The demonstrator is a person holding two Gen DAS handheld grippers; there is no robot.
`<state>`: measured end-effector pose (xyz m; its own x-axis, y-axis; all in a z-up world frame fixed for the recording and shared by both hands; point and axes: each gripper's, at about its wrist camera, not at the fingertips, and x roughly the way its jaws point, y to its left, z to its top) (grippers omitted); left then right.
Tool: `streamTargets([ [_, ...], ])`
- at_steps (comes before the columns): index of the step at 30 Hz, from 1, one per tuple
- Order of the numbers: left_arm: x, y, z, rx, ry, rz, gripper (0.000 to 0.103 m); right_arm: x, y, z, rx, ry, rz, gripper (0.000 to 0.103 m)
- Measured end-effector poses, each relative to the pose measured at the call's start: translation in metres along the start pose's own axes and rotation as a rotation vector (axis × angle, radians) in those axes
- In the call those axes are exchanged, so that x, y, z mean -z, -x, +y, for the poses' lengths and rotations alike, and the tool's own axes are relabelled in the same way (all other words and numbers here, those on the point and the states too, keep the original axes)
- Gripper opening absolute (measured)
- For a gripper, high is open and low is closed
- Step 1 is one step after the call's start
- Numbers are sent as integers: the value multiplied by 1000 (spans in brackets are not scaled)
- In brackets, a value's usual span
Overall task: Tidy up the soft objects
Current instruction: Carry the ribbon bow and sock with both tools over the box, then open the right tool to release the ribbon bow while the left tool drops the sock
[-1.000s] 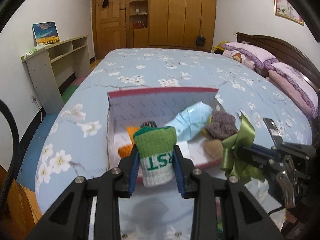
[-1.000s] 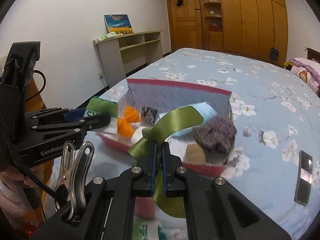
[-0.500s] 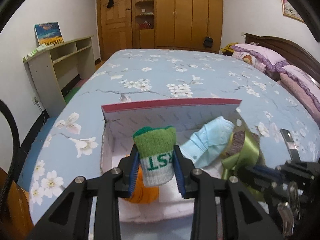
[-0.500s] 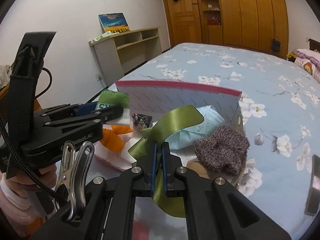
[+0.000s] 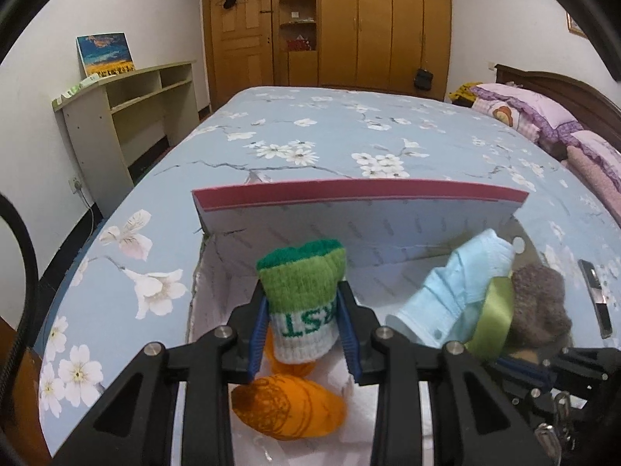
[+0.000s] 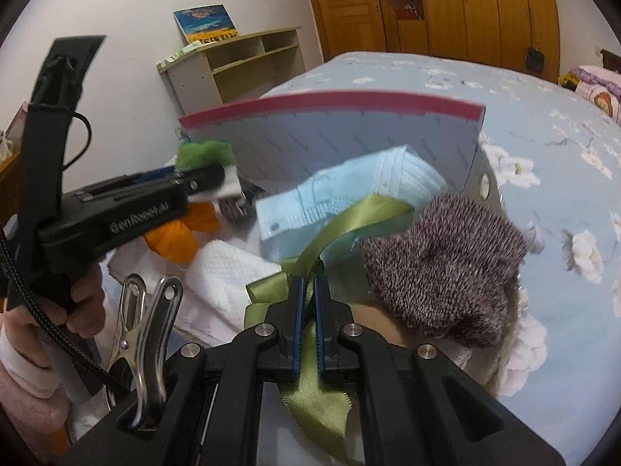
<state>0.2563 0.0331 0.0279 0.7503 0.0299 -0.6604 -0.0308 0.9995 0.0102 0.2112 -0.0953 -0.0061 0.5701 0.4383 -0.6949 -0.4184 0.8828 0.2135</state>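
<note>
My left gripper (image 5: 304, 324) is shut on a green and white knit sock (image 5: 302, 303) and holds it over the open box (image 5: 349, 198) on the bed. The sock also shows in the right wrist view (image 6: 207, 167). My right gripper (image 6: 308, 291) is shut on an olive green ribbon (image 6: 349, 225) above the box's near right part. In the box lie an orange soft item (image 5: 289, 407), a light blue face mask (image 6: 349, 194), a white cloth (image 6: 229, 275) and a grey-brown knit piece (image 6: 446, 264).
The box has a pink-edged upright lid (image 6: 330, 101). A phone (image 5: 595, 299) lies on the blue floral bedspread (image 5: 349, 136) to the right of the box. Pillows (image 5: 543, 116) sit at the far right, a shelf unit (image 5: 128, 116) stands at the left wall.
Both grippers have moved forward toward the box. The sock now hangs over the box's left part and the ribbon is nearer the mask and the knit piece.
</note>
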Motion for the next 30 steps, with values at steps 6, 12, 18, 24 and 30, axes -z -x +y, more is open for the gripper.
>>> streamTargets([
  [6,-2,-2,1,1,6,2,35,3,-5,1,10,14,-2,6],
  [12,-2,2,0,16,10,16,36,-7,-3,2,25,25,-8,6],
  [18,-1,7,-9,28,-19,22,38,-21,-2,0,43,32,-32,6],
  [24,-1,12,-14,46,-32,20,47,-34,1,-5,35,22,-64,6],
  [30,-1,22,-18,60,-51,15,51,-36,7,-8,21,17,-64,23],
])
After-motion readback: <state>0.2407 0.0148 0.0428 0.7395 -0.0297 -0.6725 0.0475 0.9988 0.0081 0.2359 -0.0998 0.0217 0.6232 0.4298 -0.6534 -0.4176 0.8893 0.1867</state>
